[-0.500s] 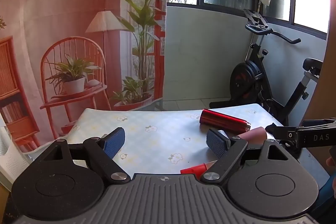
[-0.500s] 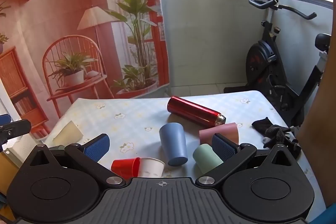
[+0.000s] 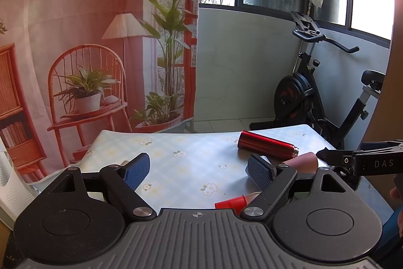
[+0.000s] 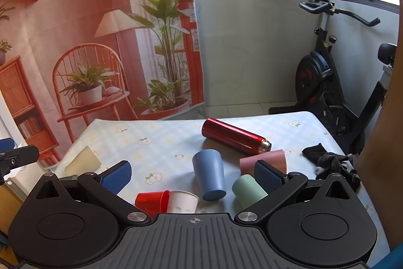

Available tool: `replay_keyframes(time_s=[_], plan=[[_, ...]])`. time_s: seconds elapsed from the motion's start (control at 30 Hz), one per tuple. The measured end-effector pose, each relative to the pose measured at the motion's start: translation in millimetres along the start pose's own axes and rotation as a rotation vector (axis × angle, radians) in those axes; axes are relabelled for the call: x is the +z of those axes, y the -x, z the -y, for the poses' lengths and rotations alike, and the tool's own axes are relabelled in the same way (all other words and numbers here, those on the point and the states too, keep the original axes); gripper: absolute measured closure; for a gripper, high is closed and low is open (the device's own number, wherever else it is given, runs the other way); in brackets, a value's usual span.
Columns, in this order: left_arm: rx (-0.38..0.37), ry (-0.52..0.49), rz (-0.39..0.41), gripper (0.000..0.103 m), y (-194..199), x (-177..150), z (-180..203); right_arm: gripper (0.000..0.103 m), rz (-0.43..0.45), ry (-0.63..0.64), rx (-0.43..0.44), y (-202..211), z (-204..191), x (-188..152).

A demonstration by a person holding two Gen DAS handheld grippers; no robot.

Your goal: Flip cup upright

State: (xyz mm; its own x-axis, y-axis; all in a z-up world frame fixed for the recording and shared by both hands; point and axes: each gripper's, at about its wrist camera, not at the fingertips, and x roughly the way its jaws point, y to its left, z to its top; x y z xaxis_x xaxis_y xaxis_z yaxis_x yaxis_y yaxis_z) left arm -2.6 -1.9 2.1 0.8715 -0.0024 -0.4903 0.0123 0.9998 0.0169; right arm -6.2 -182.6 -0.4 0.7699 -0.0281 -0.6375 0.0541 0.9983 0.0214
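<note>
The blue cup (image 4: pixel 210 174) lies on its side near the middle of the surface (image 4: pixel 161 143), closed base toward the right wrist camera, rim pointing away. No tongs touch it.

Adjacent items, right wrist view:
- A mint-green cup (image 4: pixel 248 190) lies on its side just right of the blue cup, partly behind the right pad.
- A pink cup (image 4: pixel 263 160) lies on its side just behind the green one, close to the mouth end of the red flask (image 4: pixel 235 135).
- The red flask lies flat, uncapped mouth to the right, beyond the blue cup.
- A red cup (image 4: pixel 151 201) and a white paper cup (image 4: pixel 182 201) lie on their sides touching each other, left of the blue cup's base.
- A beige cup (image 4: pixel 83 161) lies well apart at the left edge of the surface.
- A black strap bundle (image 4: pixel 330 163) sits at the right edge.

Right tongs (image 4: pixel 192 174): spread wide, nothing between the pads, held above the near edge with the blue cup in the gap as seen.

Left tongs (image 3: pixel 199 170): spread wide, empty, over bare tablecloth. In that view the red cup (image 3: pixel 231 202), pink cup (image 3: pixel 302 163) and red flask (image 3: pixel 267 148) show to the right, and the other tool enters from the right edge.

Background: a printed backdrop (image 4: pixel 88 29) and an exercise bike (image 4: pixel 327 82) beneath the window.
</note>
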Motion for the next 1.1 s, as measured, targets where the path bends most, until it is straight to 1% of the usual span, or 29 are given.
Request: replay_keyframes(time_s=[0.83, 1.0, 1.1], plan=[[-0.005, 0.005, 0.000, 0.016, 0, 0, -2, 0.000, 0.000, 0.002, 0.002, 0, 0, 0], [0.010, 0.021, -0.026, 0.016, -5, 0, -4, 0.000, 0.005, 0.010, 0.011, 2, 1, -1], [-0.001, 0.032, -0.039, 0.016, -9, -1, -9, 0.000, 0.036, 0.029, 0.024, 2, 3, -2]])
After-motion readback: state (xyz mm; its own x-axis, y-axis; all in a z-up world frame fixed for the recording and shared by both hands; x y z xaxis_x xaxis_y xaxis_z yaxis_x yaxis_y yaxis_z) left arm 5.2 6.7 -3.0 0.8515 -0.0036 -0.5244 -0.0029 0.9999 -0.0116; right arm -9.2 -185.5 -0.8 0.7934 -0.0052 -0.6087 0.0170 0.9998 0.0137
